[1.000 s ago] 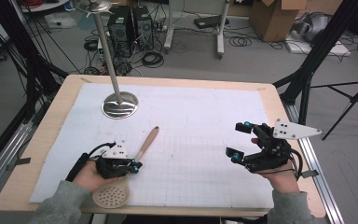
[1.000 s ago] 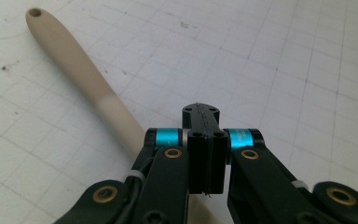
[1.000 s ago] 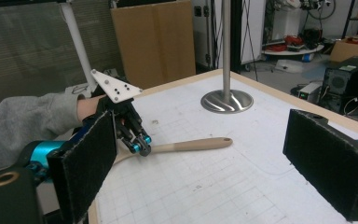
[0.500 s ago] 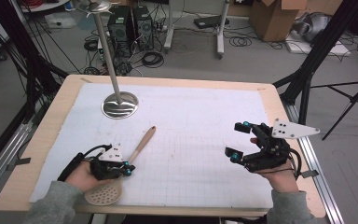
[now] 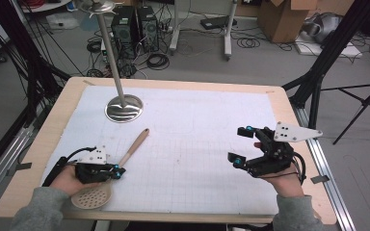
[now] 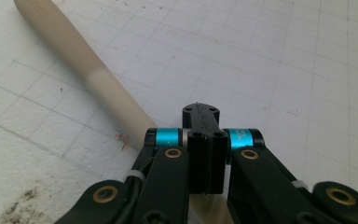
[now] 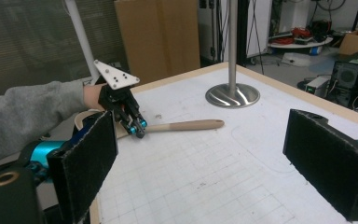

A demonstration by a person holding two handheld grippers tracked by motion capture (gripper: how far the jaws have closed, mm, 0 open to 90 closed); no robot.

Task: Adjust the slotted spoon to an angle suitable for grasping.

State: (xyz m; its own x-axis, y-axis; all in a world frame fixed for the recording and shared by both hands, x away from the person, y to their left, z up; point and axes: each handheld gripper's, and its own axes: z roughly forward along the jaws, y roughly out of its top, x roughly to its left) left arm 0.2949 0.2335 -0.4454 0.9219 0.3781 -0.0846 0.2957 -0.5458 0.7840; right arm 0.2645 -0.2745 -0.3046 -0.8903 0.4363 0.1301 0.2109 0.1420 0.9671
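1. left gripper [image 5: 117, 173] sits near the front left of the table [image 5: 53, 125], its black jaws pressed together with nothing between the pads.
2. a wooden slotted spoon [image 5: 125, 159] lies on the white grid mat [image 5: 197, 144]; in the left gripper view its handle [image 6: 84, 74] passes beneath the closed jaws and runs away to their upper left.
3. the spoon's perforated bowl [image 5: 92, 196] lies behind the jaws, beside the person's left hand [image 5: 67, 178].
4. right gripper [image 5: 241, 144] is well apart from the spoon, its jaws spread wide and empty.
5. a metal stand [image 5: 123, 107] rises far beyond the left jaws.
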